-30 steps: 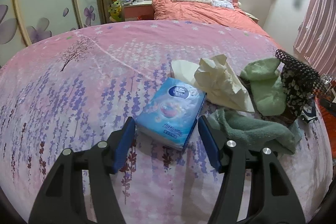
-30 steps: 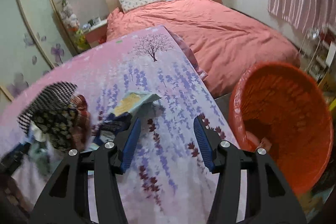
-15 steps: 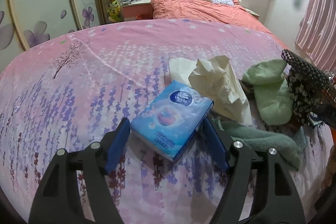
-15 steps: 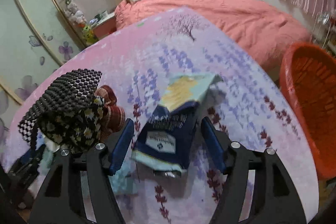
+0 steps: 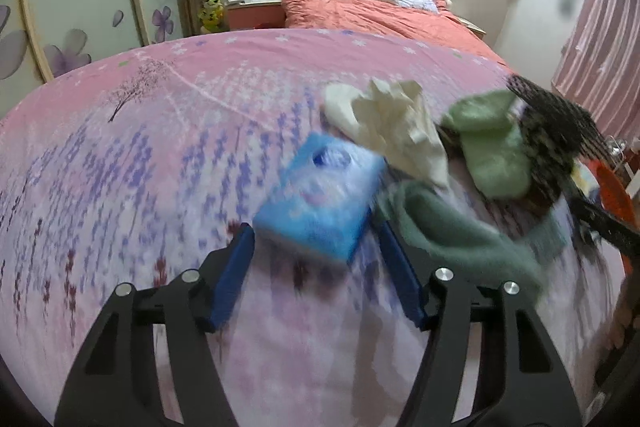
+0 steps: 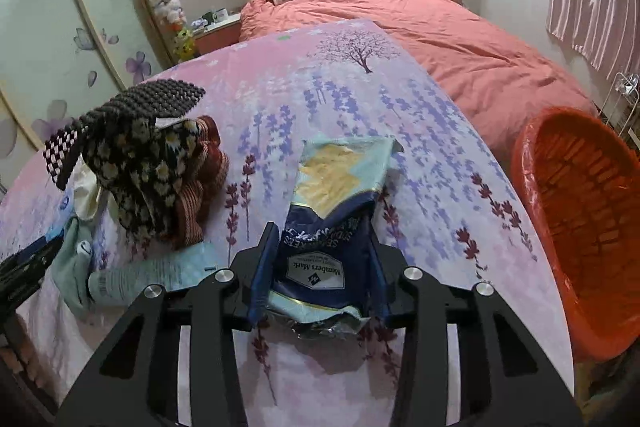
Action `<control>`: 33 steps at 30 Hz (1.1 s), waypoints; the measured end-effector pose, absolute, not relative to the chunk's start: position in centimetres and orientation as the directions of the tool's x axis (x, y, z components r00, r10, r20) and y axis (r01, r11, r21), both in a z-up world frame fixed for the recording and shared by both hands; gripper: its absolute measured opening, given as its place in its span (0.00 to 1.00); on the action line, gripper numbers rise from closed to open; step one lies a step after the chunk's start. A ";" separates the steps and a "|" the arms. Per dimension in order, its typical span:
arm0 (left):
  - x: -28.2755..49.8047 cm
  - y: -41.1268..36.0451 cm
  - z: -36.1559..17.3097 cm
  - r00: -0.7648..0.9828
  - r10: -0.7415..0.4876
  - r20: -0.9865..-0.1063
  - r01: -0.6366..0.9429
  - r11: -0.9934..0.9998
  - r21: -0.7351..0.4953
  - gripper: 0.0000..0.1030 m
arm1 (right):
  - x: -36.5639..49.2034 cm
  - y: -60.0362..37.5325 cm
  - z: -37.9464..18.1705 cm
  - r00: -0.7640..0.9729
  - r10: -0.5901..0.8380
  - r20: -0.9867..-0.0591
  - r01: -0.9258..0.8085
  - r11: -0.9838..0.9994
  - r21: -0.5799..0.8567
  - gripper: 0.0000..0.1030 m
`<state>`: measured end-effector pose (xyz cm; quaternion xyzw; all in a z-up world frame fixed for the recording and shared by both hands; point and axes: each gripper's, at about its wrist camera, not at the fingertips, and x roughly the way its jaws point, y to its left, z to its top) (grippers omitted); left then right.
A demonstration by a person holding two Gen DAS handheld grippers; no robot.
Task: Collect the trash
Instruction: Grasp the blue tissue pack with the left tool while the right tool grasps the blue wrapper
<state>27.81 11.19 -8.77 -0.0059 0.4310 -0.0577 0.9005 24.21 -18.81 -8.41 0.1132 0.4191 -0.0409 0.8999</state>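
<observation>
In the left wrist view my left gripper (image 5: 316, 247) is open, its blue fingers either side of the near end of a blue tissue pack (image 5: 320, 195) lying on the pink floral bedspread. Crumpled cream paper (image 5: 396, 127) lies just behind the pack. In the right wrist view my right gripper (image 6: 324, 251) is open around the near end of a navy and yellow snack bag (image 6: 332, 203) lying flat on the bedspread; the fingers are close to its sides. An orange bin (image 6: 580, 227) stands off the bed's right edge.
Green cloths (image 5: 492, 151) and a dark patterned bag (image 6: 136, 147) pile up between the two grippers. A pale tube (image 6: 156, 275) lies left of the right gripper. Far behind is a coral bed (image 6: 440, 23) with pillows.
My right gripper swung left from the orange bin and moved in over the snack bag. My left gripper edged forward around the tissue pack; its view is now motion-blurred.
</observation>
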 end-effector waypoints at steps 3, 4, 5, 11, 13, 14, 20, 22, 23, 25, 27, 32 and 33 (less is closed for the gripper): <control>27.0 11.3 -8.3 0.639 -0.101 -0.763 0.096 0.994 -0.051 0.75 | 24.3 -18.9 -8.4 0.643 0.018 -0.765 0.170 0.971 0.166 0.41; 26.9 11.4 -8.3 0.644 -0.098 -0.759 0.096 0.994 -0.047 0.76 | 24.3 -18.8 -8.4 0.642 0.013 -0.767 0.171 0.972 0.159 0.41; 27.0 11.4 -8.2 0.648 -0.090 -0.756 0.095 0.995 -0.038 0.76 | 24.3 -18.8 -8.5 0.640 0.007 -0.769 0.170 0.974 0.151 0.42; 29.4 11.0 -9.2 0.615 -0.030 -0.788 0.080 0.997 0.024 0.75 | 24.2 -18.6 -8.4 0.639 0.005 -0.770 0.172 0.974 0.149 0.42; 30.0 11.1 -9.5 0.600 -0.031 -0.800 0.077 0.997 0.019 0.71 | 24.2 -18.6 -8.4 0.641 0.012 -0.768 0.172 0.972 0.159 0.42; 30.1 11.0 -9.5 0.601 -0.025 -0.799 0.075 0.997 0.025 0.70 | 24.3 -18.6 -8.4 0.641 0.013 -0.767 0.173 0.972 0.161 0.42; 31.2 10.5 -9.3 0.606 0.018 -0.795 0.072 0.994 0.077 0.67 | 24.3 -18.3 -8.4 0.636 0.000 -0.772 0.170 0.975 0.140 0.44; 31.7 10.6 -9.3 0.604 0.022 -0.797 0.070 0.994 0.080 0.62 | 24.4 -18.2 -8.4 0.636 0.002 -0.771 0.168 0.976 0.141 0.44; 31.9 10.6 -9.3 0.603 0.022 -0.797 0.069 0.994 0.080 0.61 | 24.4 -18.2 -8.4 0.636 0.002 -0.771 0.169 0.976 0.141 0.44; 32.2 10.8 -9.3 0.603 0.024 -0.797 0.061 0.995 0.076 0.61 | 24.3 -18.2 -8.4 0.637 0.003 -0.771 0.169 0.975 0.143 0.44; 32.2 11.0 -9.4 0.609 0.015 -0.793 0.054 0.997 0.060 0.61 | 24.3 -18.2 -8.4 0.636 0.001 -0.771 0.170 0.975 0.141 0.44; 32.1 11.8 -9.5 0.603 -0.005 -0.797 0.038 0.999 0.023 0.62 | 24.3 -18.2 -8.4 0.638 0.006 -0.770 0.170 0.974 0.148 0.44; 32.1 11.8 -9.5 0.604 -0.001 -0.797 0.035 0.999 0.026 0.63 | 24.3 -18.3 -8.4 0.639 0.008 -0.770 0.170 0.974 0.151 0.44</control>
